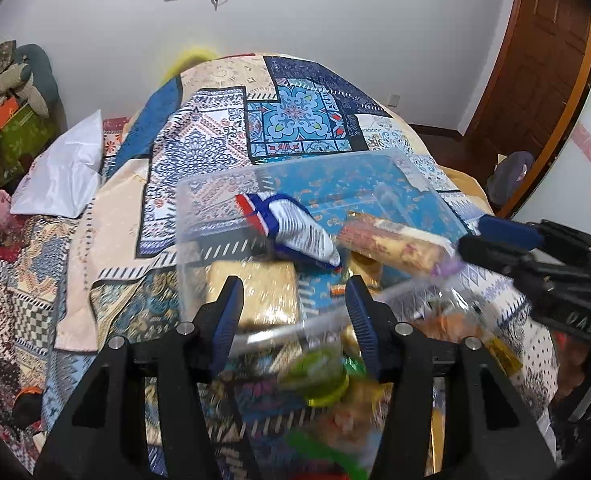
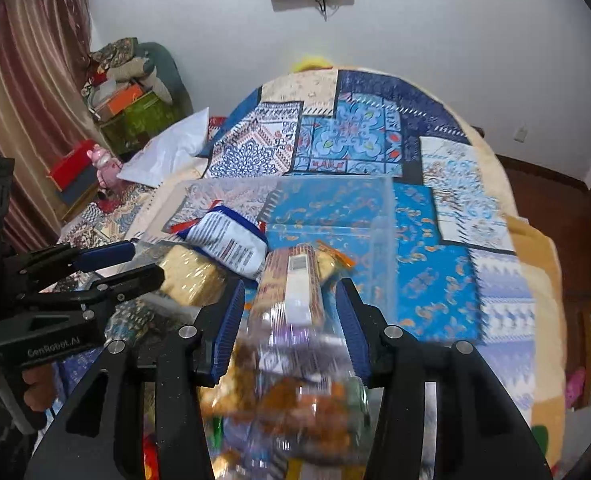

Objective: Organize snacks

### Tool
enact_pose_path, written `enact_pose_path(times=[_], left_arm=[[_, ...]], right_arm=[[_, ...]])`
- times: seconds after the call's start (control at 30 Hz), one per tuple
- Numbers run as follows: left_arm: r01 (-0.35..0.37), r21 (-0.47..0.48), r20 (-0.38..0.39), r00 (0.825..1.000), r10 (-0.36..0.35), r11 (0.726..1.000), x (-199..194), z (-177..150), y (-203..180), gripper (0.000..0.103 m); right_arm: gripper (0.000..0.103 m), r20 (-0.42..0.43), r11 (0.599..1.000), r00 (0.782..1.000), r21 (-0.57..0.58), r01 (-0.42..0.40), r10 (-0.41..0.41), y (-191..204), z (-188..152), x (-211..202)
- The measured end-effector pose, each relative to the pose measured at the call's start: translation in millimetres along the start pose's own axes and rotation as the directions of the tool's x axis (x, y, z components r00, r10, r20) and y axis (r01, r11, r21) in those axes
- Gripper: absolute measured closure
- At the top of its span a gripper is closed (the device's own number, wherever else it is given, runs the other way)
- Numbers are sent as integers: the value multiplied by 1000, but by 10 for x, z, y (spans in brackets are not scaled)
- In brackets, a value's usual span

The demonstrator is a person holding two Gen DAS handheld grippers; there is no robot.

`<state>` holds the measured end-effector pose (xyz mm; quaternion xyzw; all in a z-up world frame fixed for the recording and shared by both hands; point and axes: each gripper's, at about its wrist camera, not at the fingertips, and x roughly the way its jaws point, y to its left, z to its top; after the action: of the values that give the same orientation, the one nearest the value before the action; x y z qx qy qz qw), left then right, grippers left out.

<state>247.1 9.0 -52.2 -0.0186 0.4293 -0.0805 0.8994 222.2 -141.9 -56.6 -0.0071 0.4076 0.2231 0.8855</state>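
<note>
A clear plastic bin stands on the patterned bed cover. In it lie a blue-and-white snack bag, a tan wrapped pack and a long wafer pack. My left gripper is open and empty over the bin's near rim. My right gripper is open, with the wafer pack's near end lying between its fingers. Blurred loose snacks lie in front of the bin.
A white pillow lies at the bed's left. Boxes and clutter stand by the left wall, a curtain beside them. A wooden door is at the right.
</note>
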Motion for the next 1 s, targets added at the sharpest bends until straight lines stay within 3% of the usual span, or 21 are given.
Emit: enact_pose_path(times=[0.27,0.5,1.0], left_arm=[[-35,-8,-25,999,34,999,-373,-401,18,38],[-46,-25,-75,996,44,999,-551,-871,-4,37],[6,-25,-200,980,-11,1000,-346,-1615,-306,32]], right_arm=[[57,19,1000,1000,16,20,-20,-18,-287,-432],[56,14,999,1000,36,25,-25,-20,-624,-686],[40,-40,995,998,85,52,-48,-140,-1245,-739]])
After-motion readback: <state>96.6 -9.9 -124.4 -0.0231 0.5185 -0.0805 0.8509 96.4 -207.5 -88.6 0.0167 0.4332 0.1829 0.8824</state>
